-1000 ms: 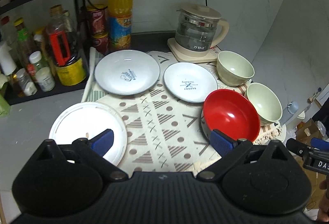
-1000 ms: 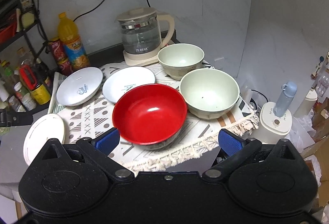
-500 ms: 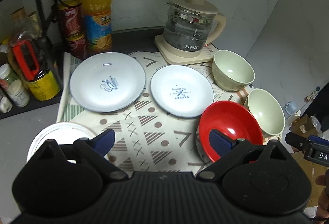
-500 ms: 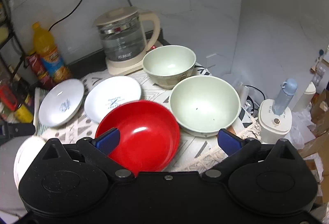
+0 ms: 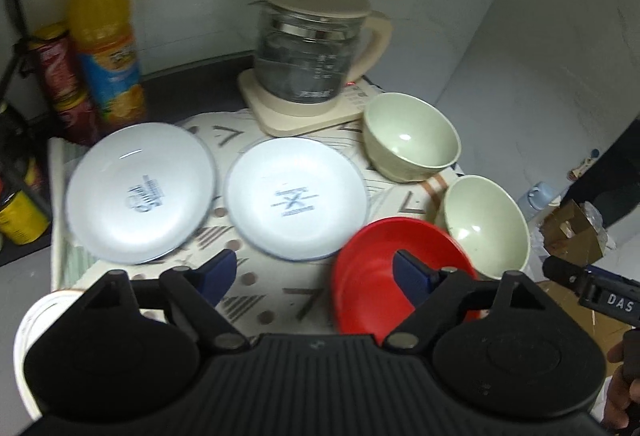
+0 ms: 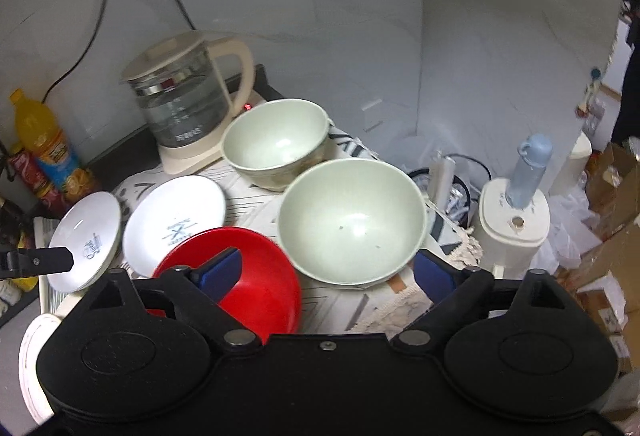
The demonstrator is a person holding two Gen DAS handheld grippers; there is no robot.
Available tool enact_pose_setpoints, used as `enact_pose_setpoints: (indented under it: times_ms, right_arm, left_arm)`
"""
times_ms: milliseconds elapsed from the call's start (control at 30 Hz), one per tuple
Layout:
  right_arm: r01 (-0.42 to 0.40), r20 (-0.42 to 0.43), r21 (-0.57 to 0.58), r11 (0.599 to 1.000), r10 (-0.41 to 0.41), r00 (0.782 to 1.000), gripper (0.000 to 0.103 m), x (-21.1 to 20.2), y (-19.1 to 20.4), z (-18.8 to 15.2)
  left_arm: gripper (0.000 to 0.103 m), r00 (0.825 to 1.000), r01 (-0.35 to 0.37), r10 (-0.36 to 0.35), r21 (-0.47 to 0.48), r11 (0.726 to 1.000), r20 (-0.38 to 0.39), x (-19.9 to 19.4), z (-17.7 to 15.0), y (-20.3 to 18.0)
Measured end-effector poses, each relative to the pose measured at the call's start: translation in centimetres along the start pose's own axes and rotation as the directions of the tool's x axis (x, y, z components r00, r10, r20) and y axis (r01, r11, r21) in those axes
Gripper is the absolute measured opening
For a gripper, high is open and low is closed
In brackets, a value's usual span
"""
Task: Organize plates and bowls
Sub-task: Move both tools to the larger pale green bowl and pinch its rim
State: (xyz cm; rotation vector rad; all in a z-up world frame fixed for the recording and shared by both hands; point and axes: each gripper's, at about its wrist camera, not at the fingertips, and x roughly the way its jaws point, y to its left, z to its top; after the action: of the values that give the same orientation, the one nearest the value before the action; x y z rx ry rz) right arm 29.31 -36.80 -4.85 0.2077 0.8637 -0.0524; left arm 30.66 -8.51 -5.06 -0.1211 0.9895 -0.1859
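Two white plates lie side by side on a patterned mat: a larger one (image 5: 138, 191) on the left and a smaller one (image 5: 296, 197) beside it. A red bowl (image 5: 384, 268) sits at the mat's near right, with two pale green bowls behind it, near (image 5: 484, 224) and far (image 5: 410, 135). My left gripper (image 5: 316, 276) is open and empty above the mat's front. My right gripper (image 6: 328, 272) is open and empty, its fingers straddling the near green bowl (image 6: 352, 220) from above, beside the red bowl (image 6: 256, 276).
A glass kettle (image 5: 316, 55) on its base stands at the back. An orange drink bottle (image 5: 104, 35) and cans stand at the back left. A white round lid (image 5: 28, 324) lies front left. A white appliance (image 6: 514, 224) and cardboard boxes stand right of the table.
Both grippers have moved forward and to the right. The right gripper went from over the red bowl to over the near green bowl. The dishes have not moved.
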Motion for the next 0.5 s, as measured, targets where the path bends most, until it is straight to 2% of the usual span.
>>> enact_pose_setpoints:
  times_ms: [167,500]
  right_arm:
    - [0.018,0.002,0.016,1.000,-0.018,1.000,0.086,1.2,-1.9,0.3]
    - [0.030,-0.005,0.094,0.995,-0.030,1.000,0.073,3.1,-6.2,1.7]
  left_arm:
    - [0.079,1.000,0.027,-0.027,0.024,0.999,-0.006,2.1,1.3,-2.8]
    - [0.068,0.993,0.121,-0.120,0.064,0.991,-0.022,6.2,4.2,-8.7]
